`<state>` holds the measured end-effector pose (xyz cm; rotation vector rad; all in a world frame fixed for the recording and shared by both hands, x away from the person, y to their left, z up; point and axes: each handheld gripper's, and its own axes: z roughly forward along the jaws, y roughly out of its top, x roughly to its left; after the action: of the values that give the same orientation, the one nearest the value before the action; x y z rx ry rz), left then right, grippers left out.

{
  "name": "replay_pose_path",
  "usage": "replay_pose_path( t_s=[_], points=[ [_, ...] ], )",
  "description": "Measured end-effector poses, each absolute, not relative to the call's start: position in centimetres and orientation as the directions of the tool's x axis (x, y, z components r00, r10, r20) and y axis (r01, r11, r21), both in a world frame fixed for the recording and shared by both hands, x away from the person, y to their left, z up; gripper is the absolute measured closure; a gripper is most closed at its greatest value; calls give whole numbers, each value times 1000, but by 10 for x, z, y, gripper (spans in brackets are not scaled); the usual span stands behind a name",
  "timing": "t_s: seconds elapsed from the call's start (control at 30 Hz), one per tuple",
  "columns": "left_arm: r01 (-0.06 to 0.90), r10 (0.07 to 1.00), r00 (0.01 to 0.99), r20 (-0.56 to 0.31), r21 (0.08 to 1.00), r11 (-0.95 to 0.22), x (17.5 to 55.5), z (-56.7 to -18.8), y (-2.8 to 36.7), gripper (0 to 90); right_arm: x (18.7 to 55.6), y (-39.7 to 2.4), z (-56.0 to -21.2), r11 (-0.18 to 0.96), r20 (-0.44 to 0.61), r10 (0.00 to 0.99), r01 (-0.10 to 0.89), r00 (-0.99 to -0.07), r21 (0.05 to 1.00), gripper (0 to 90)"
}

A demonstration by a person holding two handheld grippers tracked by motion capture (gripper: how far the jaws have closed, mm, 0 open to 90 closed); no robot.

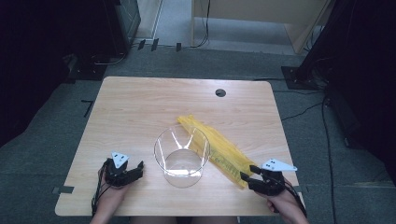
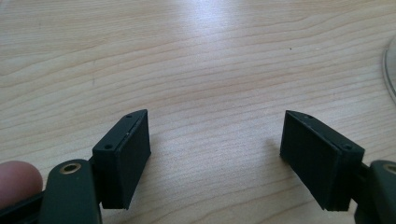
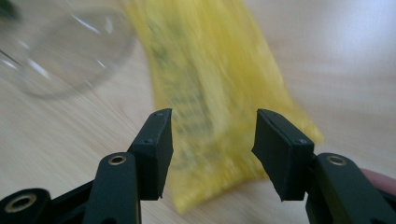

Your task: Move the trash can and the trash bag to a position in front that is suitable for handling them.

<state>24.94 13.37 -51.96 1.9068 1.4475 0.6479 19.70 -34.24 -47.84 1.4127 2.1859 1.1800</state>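
Note:
A clear glass bowl (image 1: 182, 161) stands upright on the wooden table (image 1: 135, 107), near the front middle. A long yellow plastic bag (image 1: 219, 147) lies flat behind and to the right of it, running diagonally toward the front right. My right gripper (image 1: 247, 174) is open at the bag's near end. In the right gripper view its jaws (image 3: 212, 149) straddle the end of the yellow bag (image 3: 210, 79) without pressing it, and the bowl (image 3: 60, 51) is at the upper left. My left gripper (image 1: 139, 169) rests open left of the bowl, its jaws (image 2: 215, 154) over bare wood.
A round cable hole (image 1: 220, 92) sits near the table's far edge. The bowl's rim (image 2: 390, 70) shows at the right edge of the left gripper view. Dark stands and cables ring the table on the carpeted floor.

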Motion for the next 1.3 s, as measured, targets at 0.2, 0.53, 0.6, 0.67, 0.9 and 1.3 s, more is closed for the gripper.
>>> replay_pose_path(
  t_s=[0.2, 0.53, 0.6, 0.67, 0.9, 1.3],
  points=[
    [642, 963, 269, 0, 745, -179, 249, -520, 134, 237, 226, -350, -478, 125, 102, 941, 613, -323, 780, 483],
    [642, 963, 271, 0, 745, -180, 249, -520, 134, 238, 228, -329, -509, 192, 110, 922, 686, -371, 702, 804],
    [642, 962, 272, 0, 745, -181, 249, -520, 134, 238, 220, -321, -508, 235, 101, 903, 677, -417, 698, 806],
    [642, 962, 272, 0, 745, -181, 249, -520, 134, 238, 211, -314, -507, 263, 120, 877, 674, -465, 690, 799],
    [641, 961, 275, 2, 745, -185, 249, -520, 134, 238, 199, -310, -491, 289, 211, 785, 645, -582, 707, 598],
    [641, 961, 277, 1, 745, -185, 249, -520, 134, 238, 262, -296, -498, -1, 306, 908, 730, -285, 683, 289]
  ],
)
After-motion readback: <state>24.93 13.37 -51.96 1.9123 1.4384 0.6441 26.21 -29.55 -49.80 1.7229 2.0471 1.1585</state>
